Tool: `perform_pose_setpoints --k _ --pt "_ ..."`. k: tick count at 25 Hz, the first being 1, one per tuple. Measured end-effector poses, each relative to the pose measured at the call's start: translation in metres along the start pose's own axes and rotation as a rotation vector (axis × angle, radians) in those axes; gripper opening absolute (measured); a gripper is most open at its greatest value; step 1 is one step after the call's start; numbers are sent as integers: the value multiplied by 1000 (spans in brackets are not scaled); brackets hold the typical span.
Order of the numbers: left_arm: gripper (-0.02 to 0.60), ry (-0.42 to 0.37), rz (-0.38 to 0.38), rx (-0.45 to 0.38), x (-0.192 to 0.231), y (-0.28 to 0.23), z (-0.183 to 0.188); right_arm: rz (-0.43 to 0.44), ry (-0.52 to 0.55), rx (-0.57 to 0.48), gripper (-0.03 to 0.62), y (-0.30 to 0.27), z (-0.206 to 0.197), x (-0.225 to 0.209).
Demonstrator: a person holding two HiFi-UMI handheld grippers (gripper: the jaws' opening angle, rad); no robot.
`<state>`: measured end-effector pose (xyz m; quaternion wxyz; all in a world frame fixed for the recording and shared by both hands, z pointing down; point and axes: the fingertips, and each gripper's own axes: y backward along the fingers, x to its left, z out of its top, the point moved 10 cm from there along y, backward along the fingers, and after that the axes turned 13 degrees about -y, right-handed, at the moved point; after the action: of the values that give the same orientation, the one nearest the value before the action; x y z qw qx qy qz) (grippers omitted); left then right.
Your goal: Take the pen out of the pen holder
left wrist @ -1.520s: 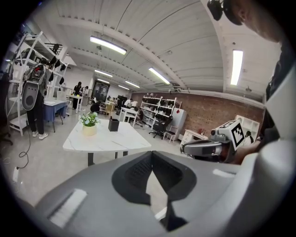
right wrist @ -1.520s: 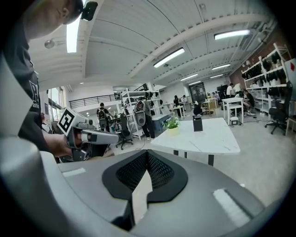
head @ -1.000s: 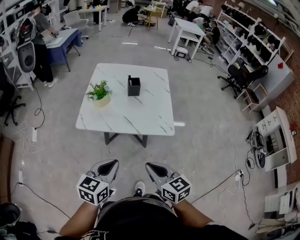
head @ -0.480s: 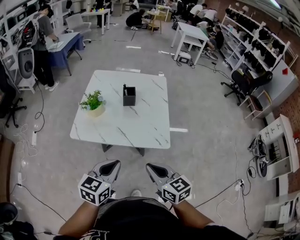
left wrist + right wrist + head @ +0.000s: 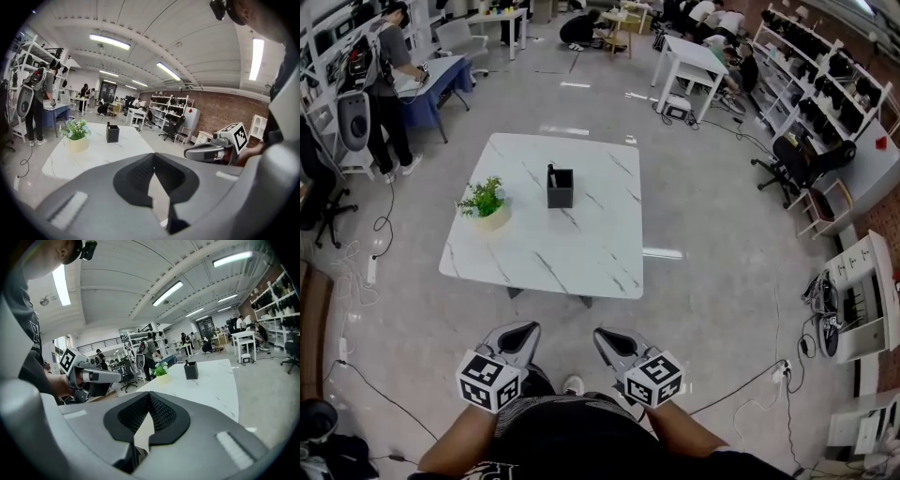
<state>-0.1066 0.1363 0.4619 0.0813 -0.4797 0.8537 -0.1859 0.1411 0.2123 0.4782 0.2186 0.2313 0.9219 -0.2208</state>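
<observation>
A black square pen holder (image 5: 561, 187) stands on the far half of the white marble table (image 5: 581, 253), with a dark pen (image 5: 550, 170) sticking up from its left corner. Both grippers hang low by my waist, well short of the table. My left gripper (image 5: 514, 335) and right gripper (image 5: 609, 339) are shut with nothing in them. In the left gripper view the jaws (image 5: 153, 157) meet, and the holder (image 5: 112, 133) stands far ahead. The right gripper view shows closed jaws (image 5: 149, 397) and the distant holder (image 5: 191, 371).
A small potted plant (image 5: 486, 202) sits on the table's left side. Grey floor lies between me and the table. A person (image 5: 382, 89) stands by a blue desk at far left, white tables (image 5: 692, 61) stand behind, and shelves and an office chair (image 5: 797, 155) line the right. Cables (image 5: 366, 394) run over the floor.
The table has shifted slightly lower and grown a little in the head view as I come nearer. Both grippers stay shut at my waist.
</observation>
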Motion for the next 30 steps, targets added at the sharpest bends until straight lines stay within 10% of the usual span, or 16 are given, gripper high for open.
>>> perform_pose_setpoints --k 30 --pt "57 -15 -55 -42 162 -97 61 -70 30 11 0 -140 105 -52"
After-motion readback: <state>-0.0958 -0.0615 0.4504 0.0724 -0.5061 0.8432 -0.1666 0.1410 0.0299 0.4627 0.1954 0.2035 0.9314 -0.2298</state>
